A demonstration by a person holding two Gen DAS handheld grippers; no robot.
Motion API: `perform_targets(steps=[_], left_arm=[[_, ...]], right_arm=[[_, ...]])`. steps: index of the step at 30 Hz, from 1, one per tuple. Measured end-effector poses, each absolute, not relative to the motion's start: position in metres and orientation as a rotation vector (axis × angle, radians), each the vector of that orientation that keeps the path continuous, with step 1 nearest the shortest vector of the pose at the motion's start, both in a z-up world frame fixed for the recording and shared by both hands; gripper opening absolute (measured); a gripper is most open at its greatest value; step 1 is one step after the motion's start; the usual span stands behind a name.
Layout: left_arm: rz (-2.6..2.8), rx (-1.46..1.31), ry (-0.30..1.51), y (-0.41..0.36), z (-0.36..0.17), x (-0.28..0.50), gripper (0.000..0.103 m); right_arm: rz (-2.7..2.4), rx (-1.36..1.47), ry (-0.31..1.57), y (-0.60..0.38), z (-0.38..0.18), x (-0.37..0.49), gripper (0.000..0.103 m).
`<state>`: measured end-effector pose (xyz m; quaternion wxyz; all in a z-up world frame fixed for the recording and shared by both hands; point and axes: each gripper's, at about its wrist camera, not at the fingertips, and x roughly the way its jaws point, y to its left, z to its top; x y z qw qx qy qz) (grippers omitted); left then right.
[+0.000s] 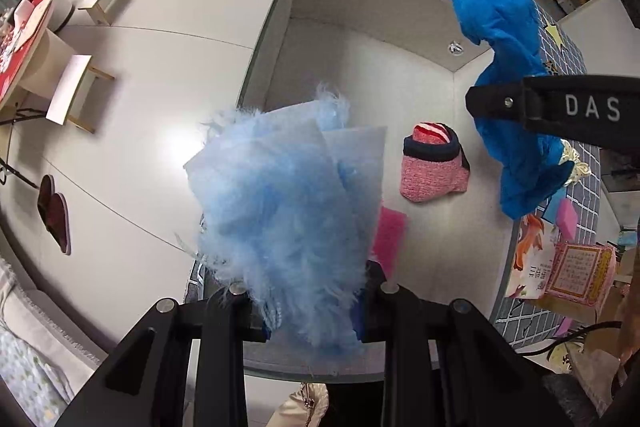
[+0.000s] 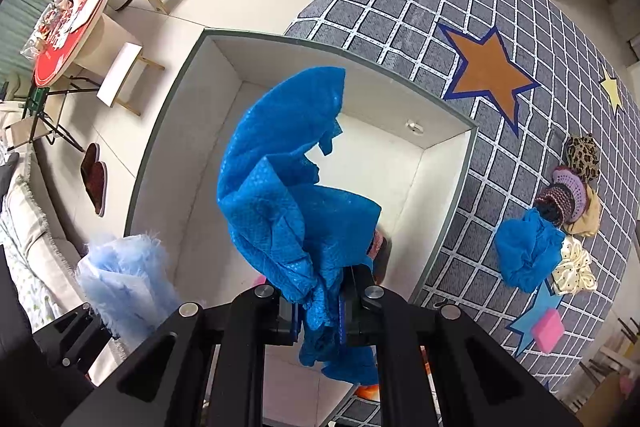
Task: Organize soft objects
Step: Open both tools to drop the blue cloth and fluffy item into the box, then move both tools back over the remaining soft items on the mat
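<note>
The task looks to be somewhere in its middle. Both grippers point down over the open white box (image 2: 448, 163), which stands on the grey checked cloth (image 2: 400, 11) at its edge toward the floor. The left gripper (image 1: 312, 311) is clamped on a pale blue fluffy cloth (image 1: 280, 195), and this cloth hangs above the near part of the box. The right gripper (image 2: 320, 311) is closed tightly on a bright blue cloth (image 2: 288, 179), which hangs over the middle of the box; in the left wrist view the same cloth appears near the far right wall of the box. Neither cloth is touching the box floor as far as I can see, so both are not yet put away. Inside the box some things already lie: a pink knitted item with a dark band (image 1: 434, 163) close to the right wall, and a pink flat piece (image 1: 390, 235) near the front, partly hidden behind the fluffy cloth. Outside, on the checked cloth near its right edge, several soft things wait: another bright blue cloth (image 2: 528, 251), a cream dotted scrunchie (image 2: 574, 267), a leopard-print piece (image 2: 582, 155), a purple knitted piece (image 2: 568, 191) and a pink sponge (image 2: 550, 333). I judge that after these two cloths are dropped, this small pile is the remaining work, so more than half may still be left.
</note>
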<state>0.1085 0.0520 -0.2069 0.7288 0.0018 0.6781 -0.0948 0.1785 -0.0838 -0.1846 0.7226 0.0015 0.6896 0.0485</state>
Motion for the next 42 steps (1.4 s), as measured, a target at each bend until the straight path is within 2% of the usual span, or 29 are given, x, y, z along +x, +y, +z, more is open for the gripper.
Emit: perform_targets(steps=[3,7,10,11,12,13,14,15,16,29,42], left_arm=[[-0.212,0.008,1.493,0.050,-0.207,0.109,0.030],[-0.205,0.020,1.478,0.048,-0.204,0.110,0.040],[-0.211,0.020,1.466,0.047,-0.200,0.110,0.052],[-0.221,0.012,1.460,0.047,-0.198,0.110,0.061],[-0.241,-0.005,1.451,0.047,-0.195,0.109,0.073],[-0.254,-0.018,1.446,0.046,-0.193,0.109,0.080],[-0.265,-0.030,1.442,0.046,-0.191,0.109,0.085],[-0.270,-0.038,1.441,0.046,-0.190,0.109,0.085],[-0.273,-0.046,1.442,0.046,-0.189,0.109,0.085],[-0.255,-0.010,1.447,0.036,-0.184,0.102,0.085],[-0.316,0.098,1.417,-0.021,-0.169,0.094,0.085]], right_arm=[[0.109,0.001,1.524,-0.083,-0.185,0.179,0.012],[0.116,0.009,1.528,-0.084,-0.185,0.179,0.012],[0.115,0.013,1.533,-0.085,-0.185,0.180,0.012],[0.118,0.018,1.536,-0.085,-0.186,0.180,0.012],[0.123,0.027,1.541,-0.085,-0.186,0.180,0.022],[0.120,0.026,1.540,-0.085,-0.185,0.180,0.031],[0.113,0.023,1.528,-0.086,-0.182,0.179,0.061],[0.109,0.025,1.510,-0.086,-0.179,0.179,0.089],[0.107,0.032,1.479,-0.086,-0.173,0.178,0.093],[0.103,0.126,1.428,-0.102,-0.151,0.170,0.093],[0.027,0.307,1.397,-0.179,-0.128,0.137,0.093]])
